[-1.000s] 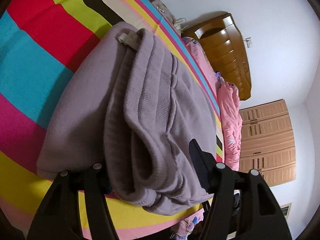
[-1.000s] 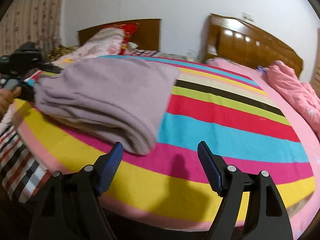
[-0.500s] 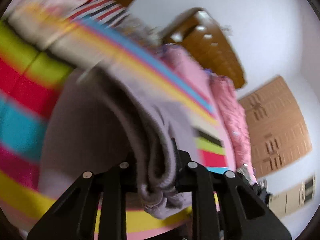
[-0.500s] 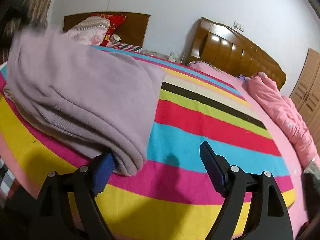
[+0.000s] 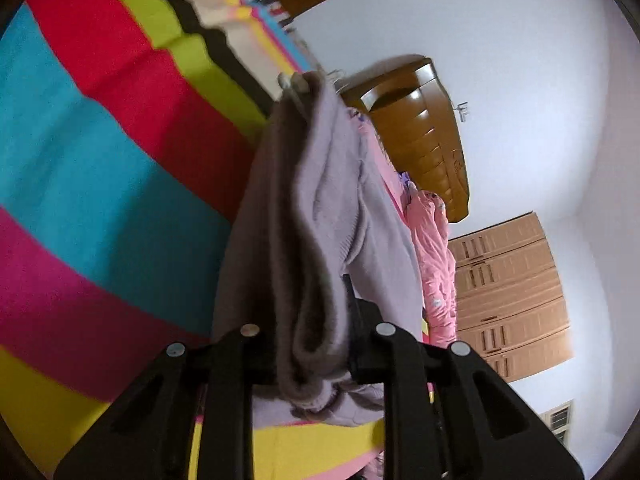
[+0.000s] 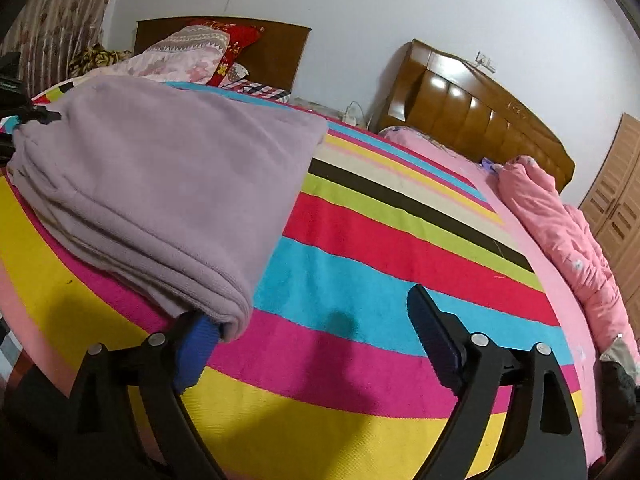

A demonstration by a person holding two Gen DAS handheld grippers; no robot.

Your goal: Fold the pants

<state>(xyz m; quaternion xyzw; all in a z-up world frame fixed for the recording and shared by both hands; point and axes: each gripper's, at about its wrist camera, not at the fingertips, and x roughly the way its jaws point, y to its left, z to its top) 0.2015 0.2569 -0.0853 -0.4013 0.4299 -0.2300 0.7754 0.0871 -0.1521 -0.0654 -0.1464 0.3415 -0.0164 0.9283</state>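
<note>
Folded pants [image 5: 320,248] clamped in left tongs [image 5: 310,332], beside opening right tongs [image 6: 316,332]

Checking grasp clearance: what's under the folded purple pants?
The purple pants lie on the striped blanket; yellow and magenta stripes run under them. The right gripper is opening, with one of its fingers tucked beneath the near corner. The rest underneath is covered.

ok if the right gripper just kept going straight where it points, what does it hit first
Most likely the striped bedspread. The right gripper is opening, with nothing between its fingers; the folded lilac pants sit off to its left finger's side, so they would probably only brush it. Depth is hard to judge.
</note>
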